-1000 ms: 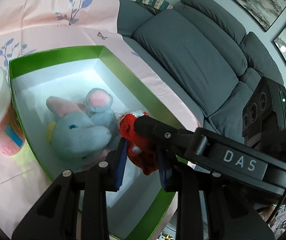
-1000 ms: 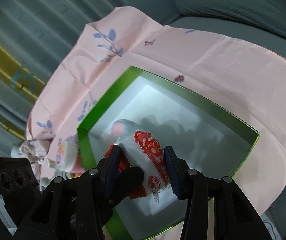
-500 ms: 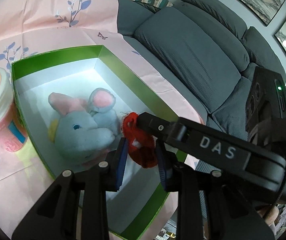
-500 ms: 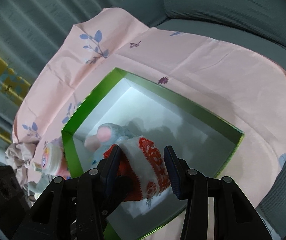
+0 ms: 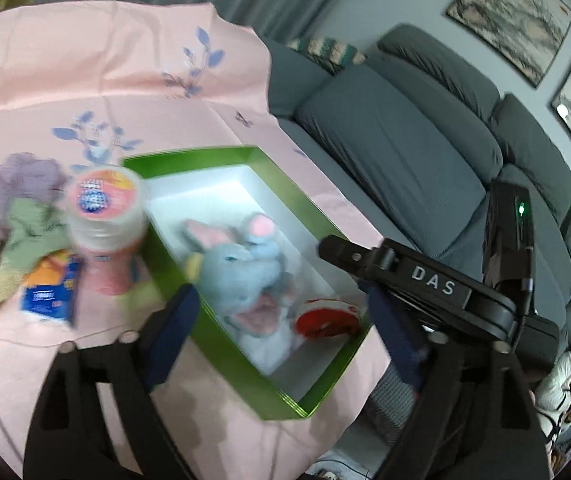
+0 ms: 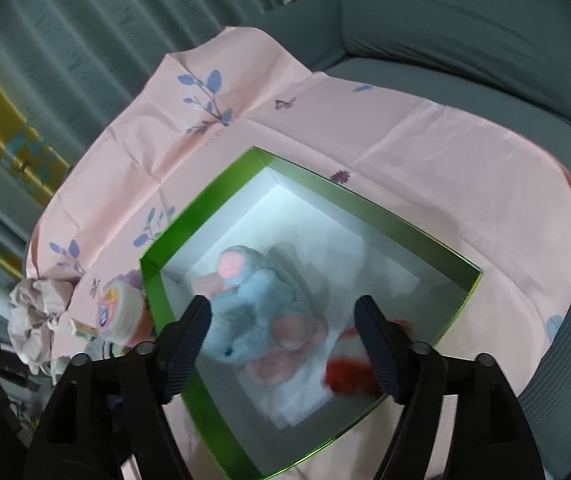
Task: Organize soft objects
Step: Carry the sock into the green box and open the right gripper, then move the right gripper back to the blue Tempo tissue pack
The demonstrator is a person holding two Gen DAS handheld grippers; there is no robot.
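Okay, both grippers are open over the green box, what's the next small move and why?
Probably swing the left gripper toward the crumpled cloths beside the green box. The red sock lies inside by the plush elephant, both grippers' fingers have just opened, and nothing is between them.

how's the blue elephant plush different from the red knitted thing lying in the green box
1. The blue elephant plush is pale blue with pink ears; the red knitted item is bright red with white.
2. The plush looks bulkier; the knitted item lies smaller.

Both lie loose inside the green box, side by side.
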